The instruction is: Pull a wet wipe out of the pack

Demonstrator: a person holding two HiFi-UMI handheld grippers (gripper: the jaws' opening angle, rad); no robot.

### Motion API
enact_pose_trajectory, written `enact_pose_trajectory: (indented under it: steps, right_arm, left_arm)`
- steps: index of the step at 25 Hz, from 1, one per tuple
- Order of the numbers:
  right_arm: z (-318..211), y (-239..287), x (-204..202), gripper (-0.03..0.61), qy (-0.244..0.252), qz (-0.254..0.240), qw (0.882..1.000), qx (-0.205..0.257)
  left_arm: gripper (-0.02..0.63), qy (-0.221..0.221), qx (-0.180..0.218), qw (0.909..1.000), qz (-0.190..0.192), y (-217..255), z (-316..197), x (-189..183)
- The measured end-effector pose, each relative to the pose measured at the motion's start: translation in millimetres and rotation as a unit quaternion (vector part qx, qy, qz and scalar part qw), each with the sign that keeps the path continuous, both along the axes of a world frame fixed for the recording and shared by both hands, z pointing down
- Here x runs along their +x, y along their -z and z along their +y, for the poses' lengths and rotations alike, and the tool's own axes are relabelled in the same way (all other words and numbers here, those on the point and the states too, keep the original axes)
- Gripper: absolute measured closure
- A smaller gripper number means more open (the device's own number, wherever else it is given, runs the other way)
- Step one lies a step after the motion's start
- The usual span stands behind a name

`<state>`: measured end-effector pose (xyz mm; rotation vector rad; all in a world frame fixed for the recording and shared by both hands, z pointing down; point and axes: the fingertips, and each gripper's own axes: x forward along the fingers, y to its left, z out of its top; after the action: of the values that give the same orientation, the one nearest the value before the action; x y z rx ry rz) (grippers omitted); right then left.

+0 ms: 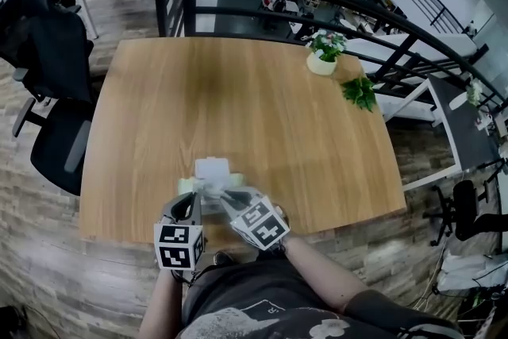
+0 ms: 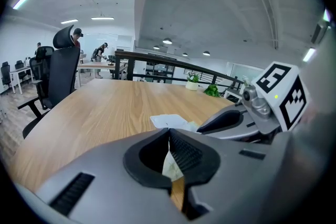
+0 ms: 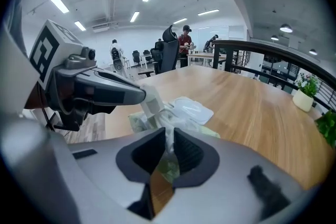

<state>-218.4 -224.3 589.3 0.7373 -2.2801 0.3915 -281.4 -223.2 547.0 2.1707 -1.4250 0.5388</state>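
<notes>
The left tongs (image 2: 169, 132) are clenched on the edge of the pack (image 3: 137, 122). The right tongs (image 3: 169, 136), just beside them, are clenched on a wipe (image 3: 168, 119) above the pack.

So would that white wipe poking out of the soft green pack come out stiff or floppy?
Probably floppy: the white wet wipe crumples in the right claw. Likely light, yet it may drag the soft pale-green pack along; the left claw pinches that.

Wipe pack (image 1: 208, 182) on table's (image 1: 238, 107) near edge, potted plant (image 1: 324, 53) far right
</notes>
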Motion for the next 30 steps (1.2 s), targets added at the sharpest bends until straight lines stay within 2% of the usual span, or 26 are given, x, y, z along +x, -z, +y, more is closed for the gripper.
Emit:
enact_pose_trajectory:
  steps: [3, 6, 30]
  right_arm:
    - [2, -1, -4, 0.537, 0.011, -0.002, 1.000, -0.002]
    - [2, -1, -2, 0.541, 0.015, -0.007, 1.000, -0.005]
    - [1, 2, 22, 0.545, 0.022, -0.003, 1.000, -0.006]
  left_arm:
    - [0.597, 0.005, -0.001, 1.0000, -0.001, -1, 0, -1]
    - [0.597, 0.012, -0.003, 0.9999, -0.001, -2, 0, -1]
    - [0.597, 0.040, -0.008, 0.9992, -0.003, -1, 1, -5]
